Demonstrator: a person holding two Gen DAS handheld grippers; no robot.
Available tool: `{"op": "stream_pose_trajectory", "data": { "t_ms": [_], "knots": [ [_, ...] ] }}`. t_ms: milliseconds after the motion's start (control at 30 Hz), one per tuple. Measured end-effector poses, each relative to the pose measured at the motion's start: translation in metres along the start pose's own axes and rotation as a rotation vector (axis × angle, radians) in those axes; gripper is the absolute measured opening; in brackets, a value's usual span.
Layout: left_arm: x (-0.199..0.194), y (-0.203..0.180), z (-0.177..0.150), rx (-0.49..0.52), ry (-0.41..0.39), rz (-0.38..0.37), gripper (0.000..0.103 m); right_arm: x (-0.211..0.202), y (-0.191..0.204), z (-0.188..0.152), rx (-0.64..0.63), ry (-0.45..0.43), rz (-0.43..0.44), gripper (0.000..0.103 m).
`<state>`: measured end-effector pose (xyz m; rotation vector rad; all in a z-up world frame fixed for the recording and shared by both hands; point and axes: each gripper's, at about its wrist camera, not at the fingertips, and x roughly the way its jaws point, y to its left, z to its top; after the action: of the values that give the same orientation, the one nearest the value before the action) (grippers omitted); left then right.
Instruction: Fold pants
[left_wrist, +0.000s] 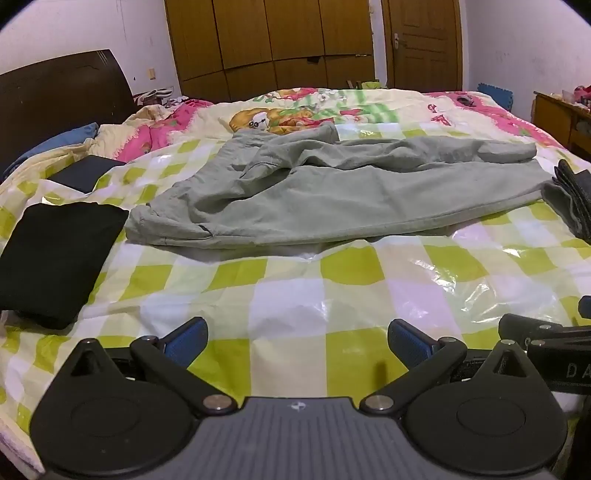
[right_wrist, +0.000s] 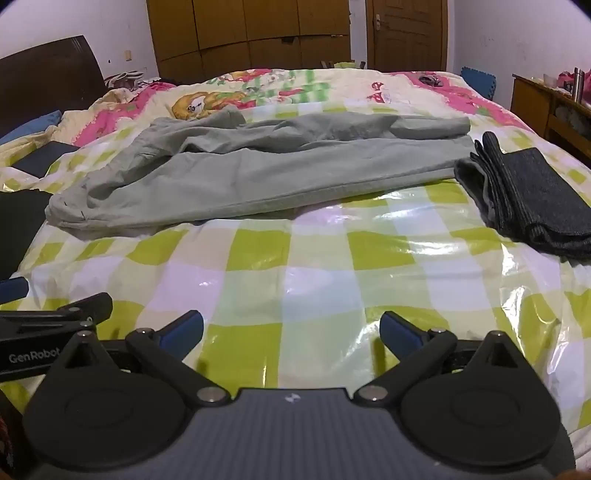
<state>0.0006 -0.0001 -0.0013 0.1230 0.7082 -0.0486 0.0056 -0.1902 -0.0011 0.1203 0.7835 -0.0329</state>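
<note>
Grey-green pants lie spread across the bed, waist at the left, legs running to the right, the far leg rumpled. They also show in the right wrist view. My left gripper is open and empty, low over the checked sheet, well short of the pants. My right gripper is open and empty, beside the left one, also short of the pants. Part of the right gripper's body shows at the right edge of the left wrist view.
A folded black garment lies at the left. A folded dark grey garment lies at the right, touching the pant cuffs. A dark flat item sits far left. The bed has a glossy green-checked cover; wardrobe and door behind.
</note>
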Motion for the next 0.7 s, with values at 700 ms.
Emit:
{"op": "stream_pose_trajectory", "data": {
  "t_ms": [700],
  "knots": [
    [0.006,-0.002,-0.003,-0.011,0.041,-0.027,0.103,0.009,-0.002,-0.005,0.005,0.044,0.004,0.101]
  ]
}}
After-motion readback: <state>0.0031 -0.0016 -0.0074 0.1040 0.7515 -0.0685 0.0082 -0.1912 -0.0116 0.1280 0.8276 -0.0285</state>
